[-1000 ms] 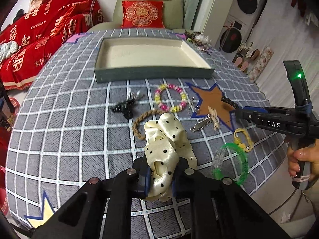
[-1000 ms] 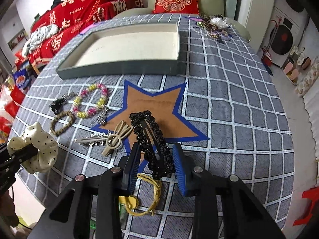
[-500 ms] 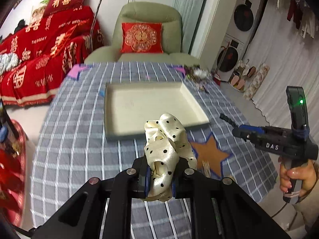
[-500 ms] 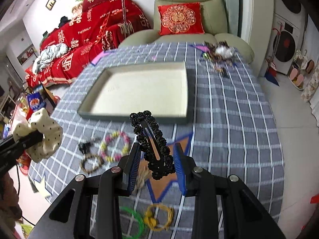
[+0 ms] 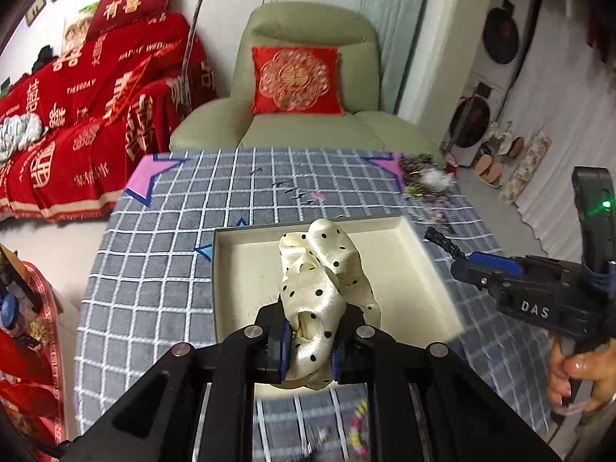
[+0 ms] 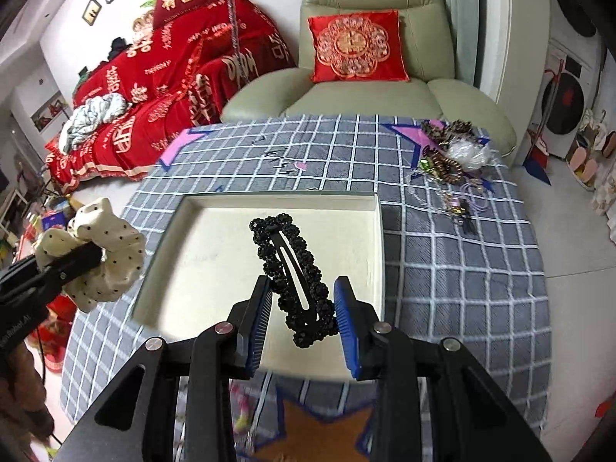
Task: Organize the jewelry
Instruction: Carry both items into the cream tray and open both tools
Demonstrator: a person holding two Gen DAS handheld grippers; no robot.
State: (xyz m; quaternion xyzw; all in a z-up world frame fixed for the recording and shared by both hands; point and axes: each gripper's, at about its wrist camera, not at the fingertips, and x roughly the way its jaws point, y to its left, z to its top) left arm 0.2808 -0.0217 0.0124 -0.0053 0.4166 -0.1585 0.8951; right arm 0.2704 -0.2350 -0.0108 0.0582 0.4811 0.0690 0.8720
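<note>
My left gripper [image 5: 308, 346] is shut on a cream satin scrunchie with black dots [image 5: 319, 285], held above the near half of a shallow cream-lined tray [image 5: 238, 269]. In the right wrist view that same scrunchie [image 6: 104, 254] hangs at the left, beside the tray's left rim. My right gripper [image 6: 304, 308] is shut on a black beaded hair clip [image 6: 292, 269], held over the tray [image 6: 215, 242]. The right gripper also shows in the left wrist view [image 5: 446, 246], at the tray's right edge, with the clip's tip sticking out of it.
A grey checked cloth [image 6: 462, 269] covers the table. A tangle of jewelry [image 6: 450, 158] lies on a pink star at the far right corner. More pieces lie blurred near the front edge. A green armchair [image 5: 308, 88] with a red cushion stands behind.
Both grippers have lifted their pieces off the cloth and carried them forward and up. They now hang over the tray instead of over the loose jewelry by the orange star.
</note>
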